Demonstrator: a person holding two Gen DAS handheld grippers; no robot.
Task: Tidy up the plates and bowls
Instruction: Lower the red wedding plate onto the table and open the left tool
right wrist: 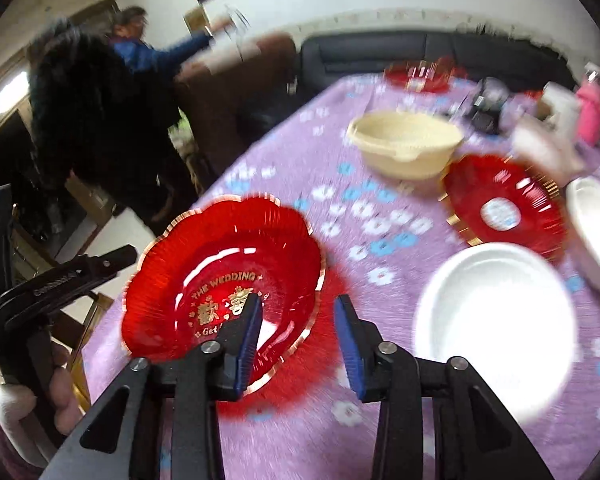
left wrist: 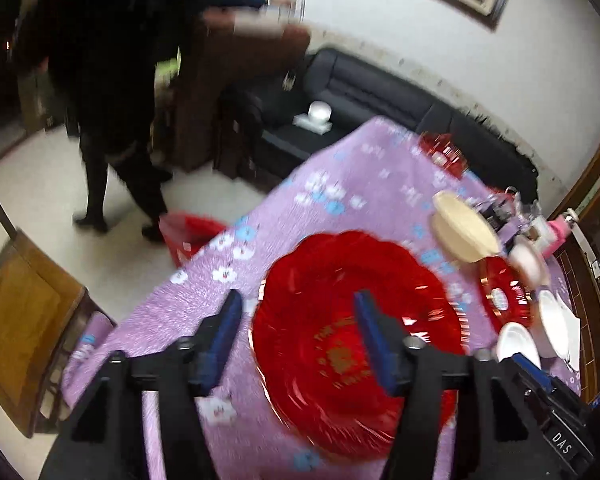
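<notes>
While the left gripper hangs with jaws apart and empty, the red plate lies flat near the table's near-left corner. Right view: right gripper parted over that plate's rim, gripping nothing; white bowl beside it, likely next for stacking.

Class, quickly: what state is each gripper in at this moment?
Left gripper: open, holding nothing, over the red plate.
Right gripper: open, holding nothing.

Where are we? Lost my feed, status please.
Left gripper and right gripper open, empty. Big red plate on table, released. Nothing blocking.
</notes>
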